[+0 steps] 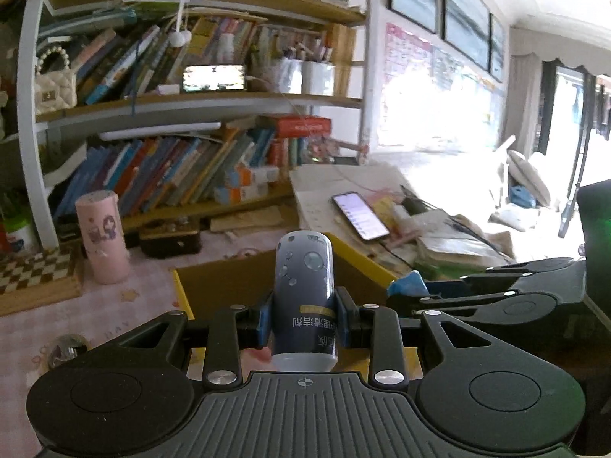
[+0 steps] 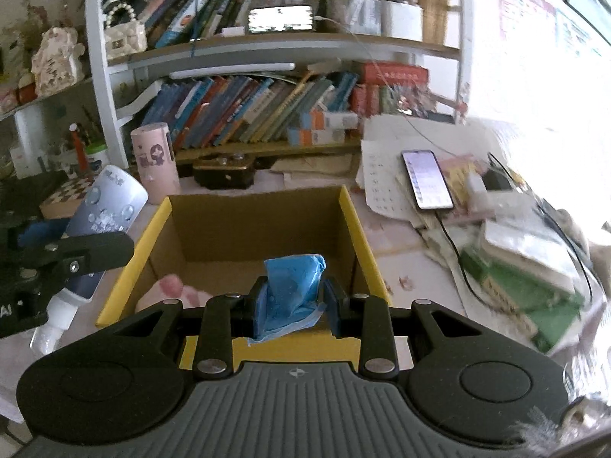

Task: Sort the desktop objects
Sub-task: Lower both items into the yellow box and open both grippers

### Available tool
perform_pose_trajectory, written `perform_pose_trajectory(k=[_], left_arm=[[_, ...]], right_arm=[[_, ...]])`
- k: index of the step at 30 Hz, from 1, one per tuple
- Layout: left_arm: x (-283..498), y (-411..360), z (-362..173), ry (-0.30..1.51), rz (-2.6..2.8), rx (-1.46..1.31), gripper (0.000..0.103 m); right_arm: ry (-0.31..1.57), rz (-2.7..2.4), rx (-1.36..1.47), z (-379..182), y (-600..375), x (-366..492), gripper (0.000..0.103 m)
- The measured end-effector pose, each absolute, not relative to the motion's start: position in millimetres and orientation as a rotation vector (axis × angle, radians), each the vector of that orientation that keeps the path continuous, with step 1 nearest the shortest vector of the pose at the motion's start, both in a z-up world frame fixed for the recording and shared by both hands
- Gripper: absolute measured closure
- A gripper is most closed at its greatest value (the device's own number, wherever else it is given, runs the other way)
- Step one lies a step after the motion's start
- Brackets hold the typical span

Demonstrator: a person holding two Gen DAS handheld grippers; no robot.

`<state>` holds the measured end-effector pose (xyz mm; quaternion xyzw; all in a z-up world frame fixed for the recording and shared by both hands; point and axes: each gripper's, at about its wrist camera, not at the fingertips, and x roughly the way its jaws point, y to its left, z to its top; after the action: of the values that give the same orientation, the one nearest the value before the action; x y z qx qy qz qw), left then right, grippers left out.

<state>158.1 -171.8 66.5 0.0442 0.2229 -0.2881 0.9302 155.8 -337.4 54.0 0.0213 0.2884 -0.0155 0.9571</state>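
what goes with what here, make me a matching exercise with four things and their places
Things:
1. spray bottle
2. blue bag roll
3. pink cup
4. phone

Places:
A. lying on papers, screen lit
B. clamped in the right gripper
C. standing on the desk beside the bookshelf
D. clamped in the left gripper

Pairs: 1-D, 2-B, 3-C, 4-A

Glossy plastic bottle (image 1: 304, 290), crinkled blue plastic bag (image 2: 292, 286), matt cardboard box (image 2: 353, 229).
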Motion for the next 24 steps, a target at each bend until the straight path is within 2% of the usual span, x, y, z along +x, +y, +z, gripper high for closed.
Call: perform_pose_trajectory(k=[6,18,24], left_arm=[[190.2,-185.4,53.7,0.492,-0.512,0.104,0.072],[263.9,-212.1,12.6,0.69,-0.431,0.156,0.072],[281.6,-215.7,3.8,0.739,-0.412,0.186,0.072]], right_arm=[[0.609,0.044,-0.031,45.8,-337.9,192.1,0.075],[0.761,0.252,-0.204,10.1,-324.7,272.9,0.075],[0.829,0.326,-0.374,-1.8,-311.3,305.4,0.075]])
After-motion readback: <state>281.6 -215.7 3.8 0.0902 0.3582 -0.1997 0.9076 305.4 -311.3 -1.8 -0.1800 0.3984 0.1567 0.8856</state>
